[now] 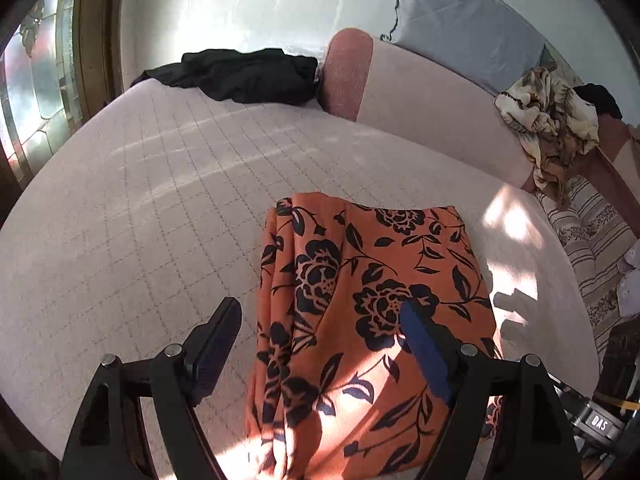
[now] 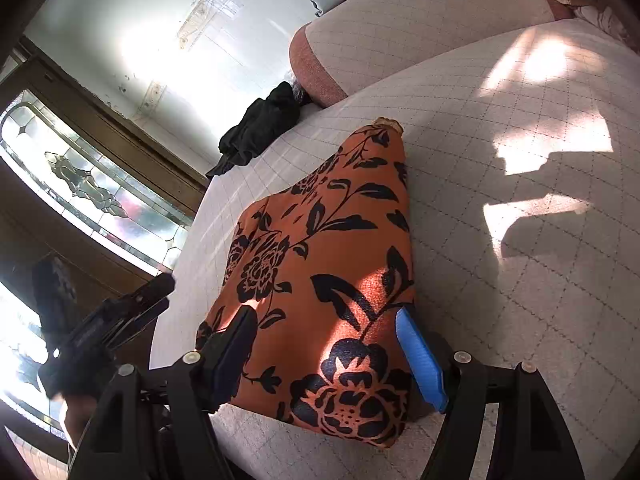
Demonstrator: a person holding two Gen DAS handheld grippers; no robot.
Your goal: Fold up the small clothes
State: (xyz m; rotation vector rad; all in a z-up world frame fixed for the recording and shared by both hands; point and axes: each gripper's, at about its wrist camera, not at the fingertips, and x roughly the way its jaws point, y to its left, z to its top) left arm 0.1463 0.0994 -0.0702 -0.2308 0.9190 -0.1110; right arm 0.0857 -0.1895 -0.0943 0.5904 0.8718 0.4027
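- Garment (image 1: 360,320): an orange cloth with black flowers lies on a bed (image 1: 140,220) with a pale quilted cover, already doubled into a thick, roughly oblong bundle. In the left wrist view it fills the lower middle, from centre down to 6 o'clock.
- The left gripper (image 1: 320,320) hangs above the bundle's left edge. Its jaws stand wide apart and grip nothing; one finger is over bare cover, the other over the cloth.
- The right gripper (image 2: 326,332) straddles the near end of the bundle. Its jaws are spread on either side of the cloth; the pads do not appear to press it.
- A black garment (image 1: 240,76) lies crumpled at 12 o'clock, well apart, beside a pink bolster (image 1: 344,72). A patterned cloth (image 1: 548,120) is heaped at 2 o'clock.
- Judgement: this piece looks close to finished, with a fold just laid.
- The next move likely calls for a last fold or smoothing, or setting the bundle aside and reaching for the black garment.
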